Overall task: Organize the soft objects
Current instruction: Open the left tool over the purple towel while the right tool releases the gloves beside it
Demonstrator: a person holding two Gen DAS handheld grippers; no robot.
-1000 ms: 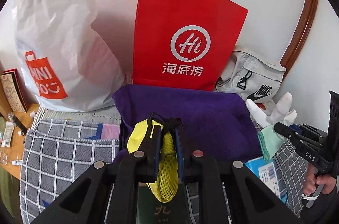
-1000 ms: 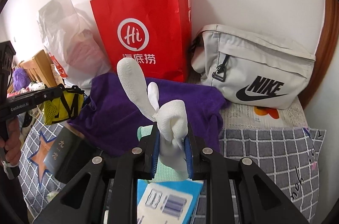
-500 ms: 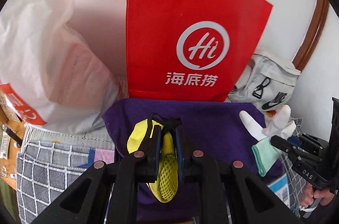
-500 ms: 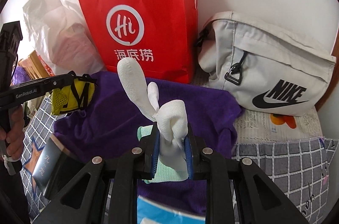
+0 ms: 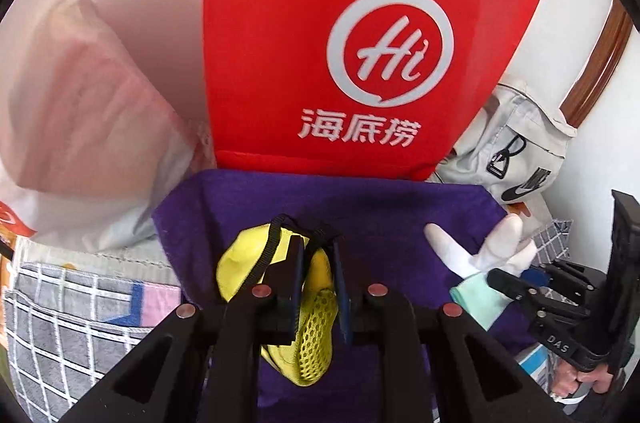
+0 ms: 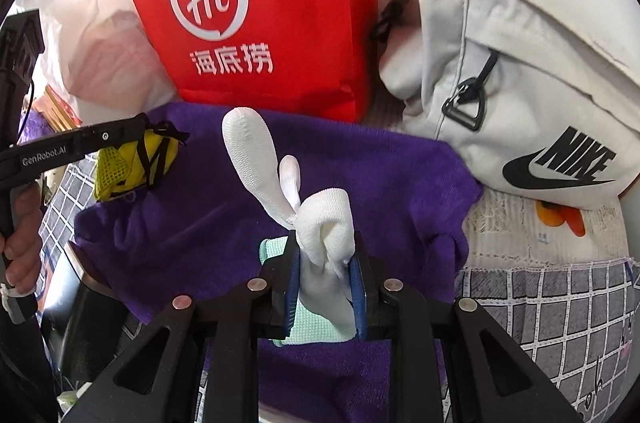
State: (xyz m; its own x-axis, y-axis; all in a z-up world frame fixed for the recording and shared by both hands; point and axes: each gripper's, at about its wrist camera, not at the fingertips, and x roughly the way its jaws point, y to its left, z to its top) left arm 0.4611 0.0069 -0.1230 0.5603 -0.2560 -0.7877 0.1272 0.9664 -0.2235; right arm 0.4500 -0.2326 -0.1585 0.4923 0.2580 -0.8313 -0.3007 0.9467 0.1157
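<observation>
My left gripper (image 5: 314, 255) is shut on a yellow mesh pouch (image 5: 310, 343) with black straps and holds it over the purple towel (image 5: 360, 199). My right gripper (image 6: 324, 251) is shut on a white glove (image 6: 256, 159) with a mint green cuff, also above the purple towel (image 6: 192, 223). In the right wrist view the left gripper (image 6: 158, 133) with the yellow pouch (image 6: 132, 163) is at the left. In the left wrist view the white glove (image 5: 472, 255) is at the right.
A red paper bag (image 5: 360, 43) stands right behind the towel, also in the right wrist view (image 6: 260, 3). A white plastic bag (image 5: 80, 83) stands at its left, a grey Nike bag (image 6: 520, 83) at its right. A grey checked cloth (image 6: 560, 303) covers the surface.
Both grippers have moved forward over the purple towel toward the red bag, each still holding its item. The red bag now looms much larger in both views.
</observation>
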